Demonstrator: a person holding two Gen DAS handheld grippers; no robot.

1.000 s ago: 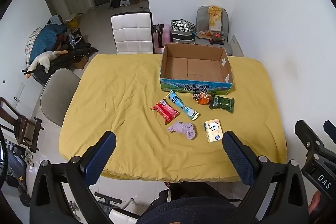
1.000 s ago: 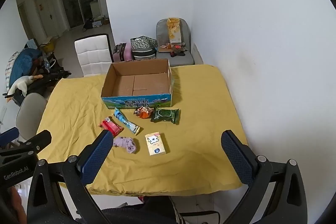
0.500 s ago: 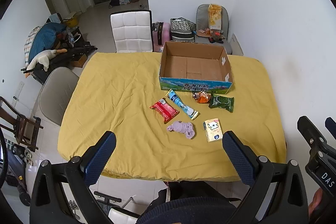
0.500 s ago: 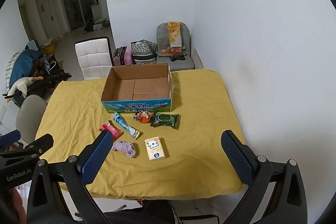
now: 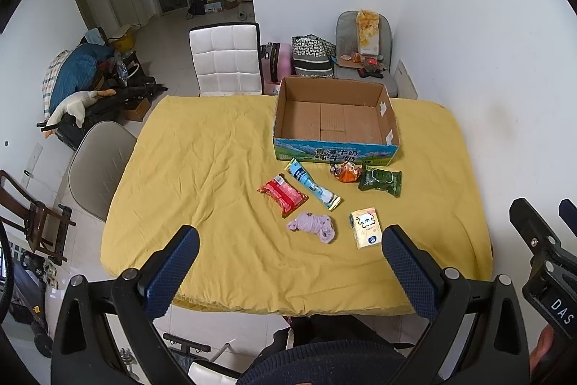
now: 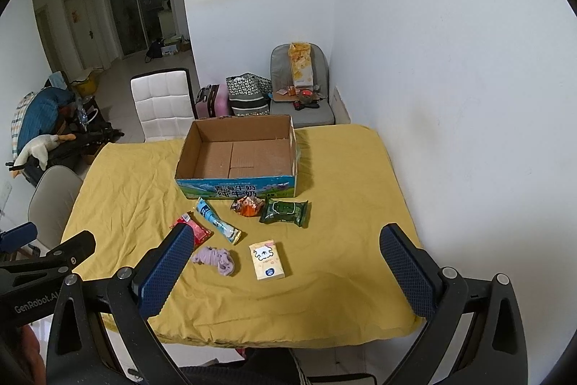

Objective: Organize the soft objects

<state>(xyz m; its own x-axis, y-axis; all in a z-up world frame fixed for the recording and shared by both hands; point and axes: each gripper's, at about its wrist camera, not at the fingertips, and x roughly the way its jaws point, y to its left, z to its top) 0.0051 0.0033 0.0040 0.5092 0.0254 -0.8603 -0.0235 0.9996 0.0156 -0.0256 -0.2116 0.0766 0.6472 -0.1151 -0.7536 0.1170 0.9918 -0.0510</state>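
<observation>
An open, empty cardboard box [image 5: 337,147] [image 6: 238,183] stands at the back of the yellow-covered table [image 5: 202,168] [image 6: 342,240]. In front of it lie a red packet [image 5: 283,194] [image 6: 200,229], a blue tube packet [image 5: 312,183] [image 6: 216,221], an orange snack [image 5: 345,171] [image 6: 247,206], a green wipes pack [image 5: 380,181] [image 6: 285,212], a purple cloth [image 5: 313,226] [image 6: 216,260] and a small tissue pack [image 5: 366,227] [image 6: 267,260]. My left gripper [image 5: 288,273] and right gripper [image 6: 285,273] are both open and empty, held above the table's near edge.
A white chair [image 5: 226,60] stands behind the table and a beige chair [image 5: 97,165] at its left side. The white wall [image 6: 450,78] runs close along the right. Bags and a grey seat [image 5: 364,60] sit behind the box.
Both grippers have tilted up and eased back a little, so the table and items sit slightly lower and farther in view. Nothing on the table has moved.
</observation>
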